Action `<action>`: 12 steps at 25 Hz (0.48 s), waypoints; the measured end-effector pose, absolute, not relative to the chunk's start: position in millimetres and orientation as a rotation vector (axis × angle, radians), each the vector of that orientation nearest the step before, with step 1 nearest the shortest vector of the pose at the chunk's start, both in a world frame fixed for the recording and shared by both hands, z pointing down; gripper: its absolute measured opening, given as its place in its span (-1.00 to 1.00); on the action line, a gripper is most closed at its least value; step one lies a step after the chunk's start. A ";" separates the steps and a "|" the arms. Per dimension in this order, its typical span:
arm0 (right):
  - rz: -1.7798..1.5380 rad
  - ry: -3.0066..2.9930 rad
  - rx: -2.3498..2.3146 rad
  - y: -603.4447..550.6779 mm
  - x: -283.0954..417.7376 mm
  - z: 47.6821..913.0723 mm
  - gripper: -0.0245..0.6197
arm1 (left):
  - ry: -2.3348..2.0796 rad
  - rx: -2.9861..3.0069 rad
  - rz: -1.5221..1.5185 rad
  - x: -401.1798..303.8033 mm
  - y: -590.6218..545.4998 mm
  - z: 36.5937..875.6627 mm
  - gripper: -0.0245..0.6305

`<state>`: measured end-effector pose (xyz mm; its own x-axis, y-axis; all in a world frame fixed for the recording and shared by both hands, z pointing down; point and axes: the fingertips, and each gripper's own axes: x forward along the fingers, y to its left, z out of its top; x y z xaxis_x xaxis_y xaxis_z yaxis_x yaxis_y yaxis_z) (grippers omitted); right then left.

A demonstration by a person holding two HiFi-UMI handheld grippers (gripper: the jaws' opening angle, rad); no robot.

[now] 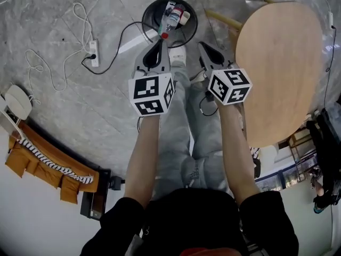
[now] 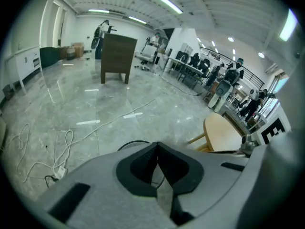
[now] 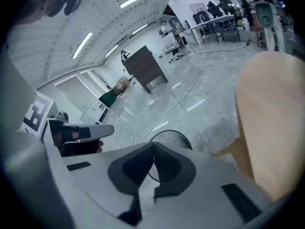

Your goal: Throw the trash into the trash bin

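Trash already sits in the trash bin: a clear bottle with a red cap among pale scraps (what the scraps are is too small to tell). The left gripper has its jaws pressed together with nothing between them. The right gripper is the same, pads meeting tip to tip and empty. Both point forward and down, side by side at arm's length, and in the head view their tips come just short of the bin's near rim.

The round black bin stands on the grey marbled floor straight ahead of the person's feet. A white shoe shows between the two grippers, and grey trousers run down below them. To the right of the right gripper is a round wooden table, its edge close to that forearm.

Left of the bin a white power strip lies on the floor. A black cable curves from it toward the bin, and a loose white cable loops off to the left. Farther out, the gripper views show a dark brown cabinet standing alone on the open floor, with desks and people at the far side of the room.
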<state>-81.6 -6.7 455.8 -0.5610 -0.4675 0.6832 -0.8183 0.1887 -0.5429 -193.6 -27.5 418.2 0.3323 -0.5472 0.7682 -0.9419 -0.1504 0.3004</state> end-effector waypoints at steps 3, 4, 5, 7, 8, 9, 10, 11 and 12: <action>1.304 -2.136 1.296 -8.3 -62.3 423.6 -0.89 | -1.299 1.880 0.645 -174.9 -33.6 392.8 -0.91; 1.295 -2.144 1.328 -9.1 -54.5 411.9 -0.89 | -1.289 1.905 0.646 -167.0 -35.7 383.1 -0.91; 1.286 -2.150 1.358 -8.6 -45.9 399.9 -0.89 | -1.278 1.929 0.648 -158.3 -36.5 373.0 -0.91; 1.274 -2.155 1.417 -4.7 -27.6 376.7 -0.89 | -1.253 1.977 0.657 -139.4 -35.1 352.2 -0.91; 1.269 -2.155 1.448 -2.4 -17.9 365.7 -0.89 | -1.238 2.002 0.661 -129.4 -34.0 341.9 -0.91; 1.264 -2.155 1.481 -0.1 -7.7 354.7 -0.89 | -1.223 2.025 0.662 -118.9 -32.9 331.5 -0.91; 1.258 -2.154 1.514 2.3 2.8 343.9 -0.89 | -1.208 2.047 0.660 -108.1 -31.7 321.0 -0.91; 1.250 -2.153 1.546 4.8 13.5 333.2 -0.89 | -1.193 2.069 0.657 -97.3 -30.3 310.4 -0.91; 1.240 -2.151 1.578 7.3 24.4 322.5 -0.89 | -1.178 2.091 0.654 -86.2 -29.0 299.8 -0.91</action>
<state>24.4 7.3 322.5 -0.4102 -0.6932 0.5926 -0.8602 0.0783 -0.5038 -86.2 -29.0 299.8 0.4738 -0.5540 0.6845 -0.8740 -0.3912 0.2883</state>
